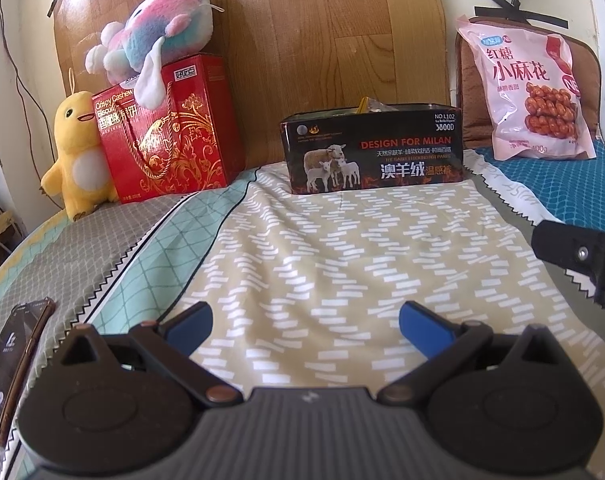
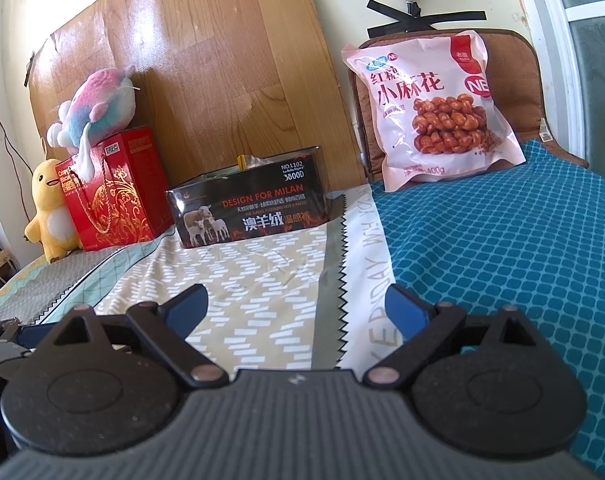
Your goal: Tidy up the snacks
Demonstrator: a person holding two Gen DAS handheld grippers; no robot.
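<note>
Left gripper [image 1: 304, 320]: fingers spread apart, holding nothing, above the patterned bedsheet [image 1: 342, 248].
Right gripper [image 2: 294, 308]: likewise spread and unladen.
Black box [image 1: 372, 150]: open-topped, against the wooden board [image 1: 302, 40]; what may be a wrapper pokes out.
Pink snack bag [image 2: 434, 112]: propped on a brown cushion [image 2: 510, 76], right.
Red gift box [image 1: 170, 132]: left, plush toy on top.

Ahead of the fingers, the black box [image 1: 372, 150] reads "DESIGN FOR MILAN", "NO L102"; the red box [image 1: 166, 128], ahead-left, "Crispy Cashew".
</note>
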